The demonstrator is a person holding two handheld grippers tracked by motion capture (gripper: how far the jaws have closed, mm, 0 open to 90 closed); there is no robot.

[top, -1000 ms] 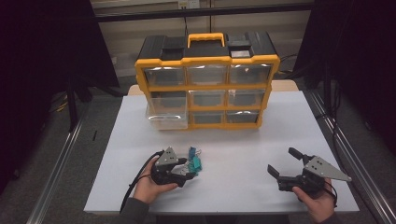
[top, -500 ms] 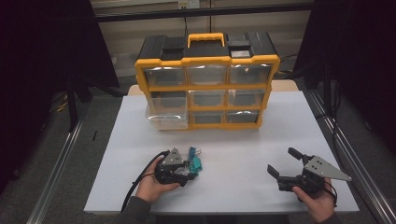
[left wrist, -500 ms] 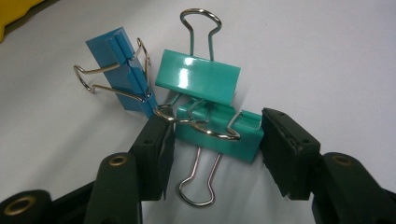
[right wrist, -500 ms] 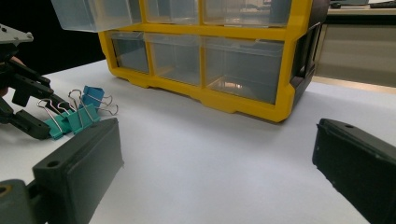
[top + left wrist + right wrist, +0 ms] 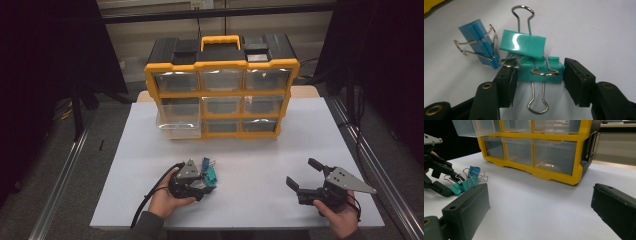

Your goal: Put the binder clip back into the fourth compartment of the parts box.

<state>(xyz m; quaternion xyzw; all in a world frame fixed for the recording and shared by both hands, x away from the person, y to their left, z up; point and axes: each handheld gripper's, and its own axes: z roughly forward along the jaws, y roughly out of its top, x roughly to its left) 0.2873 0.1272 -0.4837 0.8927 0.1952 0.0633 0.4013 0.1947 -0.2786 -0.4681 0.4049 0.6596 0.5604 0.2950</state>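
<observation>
Two teal binder clips and a blue one [image 5: 480, 40] lie bunched on the white table [image 5: 250, 150]. My left gripper [image 5: 539, 75] is open, its jaws either side of the nearer teal clip [image 5: 541, 72]. The left pad [image 5: 507, 85] touches that clip and the right pad [image 5: 577, 80] stands a hair off it. The other teal clip [image 5: 524, 45] leans on the first. From above, the left gripper [image 5: 207, 182] sits at the front left by the clips [image 5: 212, 176]. My right gripper [image 5: 302, 173] is held at the front right, open wide with nothing between its jaws [image 5: 540, 197].
A yellow and black drawer organizer [image 5: 222, 92] stands at the back of the table. Its clear middle-row left drawer [image 5: 177, 125] is pulled out toward me. Bare table surface stretches between the two grippers. Metal rails [image 5: 367, 160] run along the table's sides.
My left gripper has edged a little right toward the clips, bringing its jaws around the teal one. The right gripper has stayed put.
</observation>
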